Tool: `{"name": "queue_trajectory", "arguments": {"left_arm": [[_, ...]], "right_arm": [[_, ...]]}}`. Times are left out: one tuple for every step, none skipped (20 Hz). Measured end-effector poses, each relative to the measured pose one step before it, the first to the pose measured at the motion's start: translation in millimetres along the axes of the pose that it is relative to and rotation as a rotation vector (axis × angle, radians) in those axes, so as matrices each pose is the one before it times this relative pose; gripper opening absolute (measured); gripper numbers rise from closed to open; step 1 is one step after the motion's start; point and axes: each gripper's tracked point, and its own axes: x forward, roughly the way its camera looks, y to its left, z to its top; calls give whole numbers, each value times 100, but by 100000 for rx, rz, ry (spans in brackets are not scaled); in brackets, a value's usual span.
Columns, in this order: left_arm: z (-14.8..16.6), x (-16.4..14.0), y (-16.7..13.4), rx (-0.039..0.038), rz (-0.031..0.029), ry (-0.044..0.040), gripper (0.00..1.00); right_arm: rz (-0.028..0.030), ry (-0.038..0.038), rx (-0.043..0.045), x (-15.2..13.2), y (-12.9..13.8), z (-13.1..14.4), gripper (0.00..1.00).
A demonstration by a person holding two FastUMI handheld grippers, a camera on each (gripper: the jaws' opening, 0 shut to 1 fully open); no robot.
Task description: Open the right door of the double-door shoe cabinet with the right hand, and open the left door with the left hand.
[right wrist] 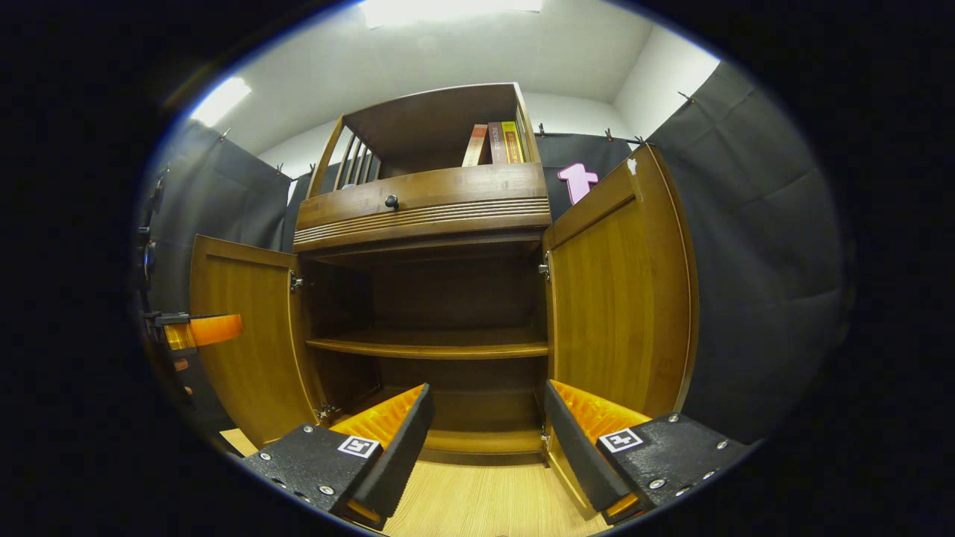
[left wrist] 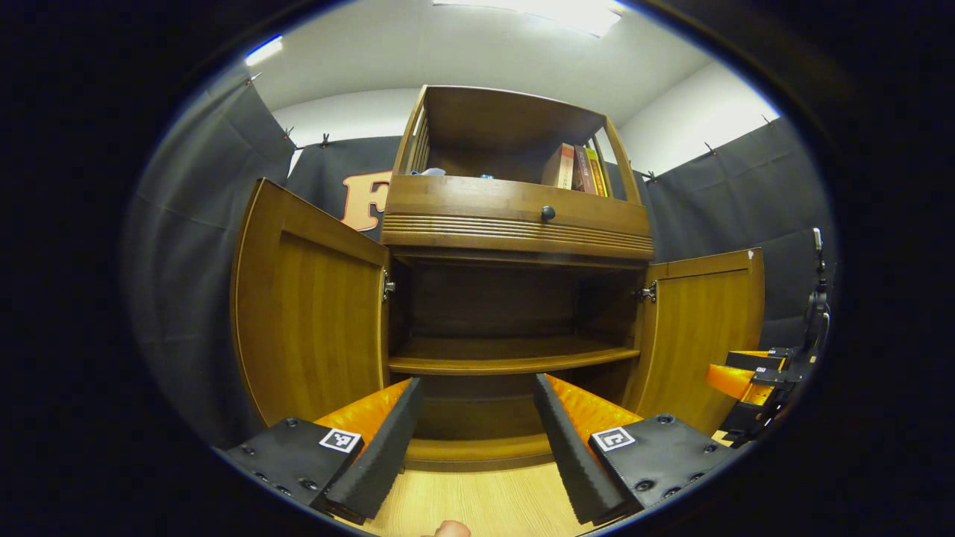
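Note:
The wooden shoe cabinet stands in front of both cameras with both lower doors swung out. Its left door and right door hang wide, baring a dark inside with one shelf. My left gripper is open, low before the cabinet's middle, holding nothing. My right gripper is open too, its right finger close beside the right door's lower edge. In the left gripper view the right gripper shows at the far right.
A drawer with a dark knob sits above the doors, and books stand on the top shelf. The light wooden floor runs up to the cabinet's base. Black cloth walls close in on both sides.

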Motion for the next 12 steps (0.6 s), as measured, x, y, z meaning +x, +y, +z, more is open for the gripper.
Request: {"name": "queue_trajectory", "arguments": {"left_arm": [[37,-30,47,-221,101,-38,95],[-2,-28,48,-108,128,-44,95],[6,71,111,19,247,-25,95],[3,-39,40,100,166,-39,95],[23,-36,100,-10,123,-22,95],[-34,-91,-5,-112,38,18,95],[-46,-49,57,-163,62,47,95],[-15,5,72,-120,24,-1,95],[-36,-18,37,-101,96,54,95],[-18,-56,82,-64,108,25,95],[-39,26,41,-53,115,72,95],[-43,40,97,-64,191,88,95]], "right_arm": [[48,-90,73,-35,19,1,92],[64,-108,45,14,71,56,92],[-11,-115,0,-32,-14,43,92],[12,-69,-42,-38,32,52,92],[48,-81,21,34,28,-47,92],[136,59,-47,33,119,1,92],[13,168,14,4,9,-102,92],[158,211,-34,17,75,-64,92],[78,190,-31,34,45,-70,92],[74,108,-57,87,67,-115,92],[49,128,-62,14,57,24,92],[109,48,-16,-54,31,-44,92]]}}
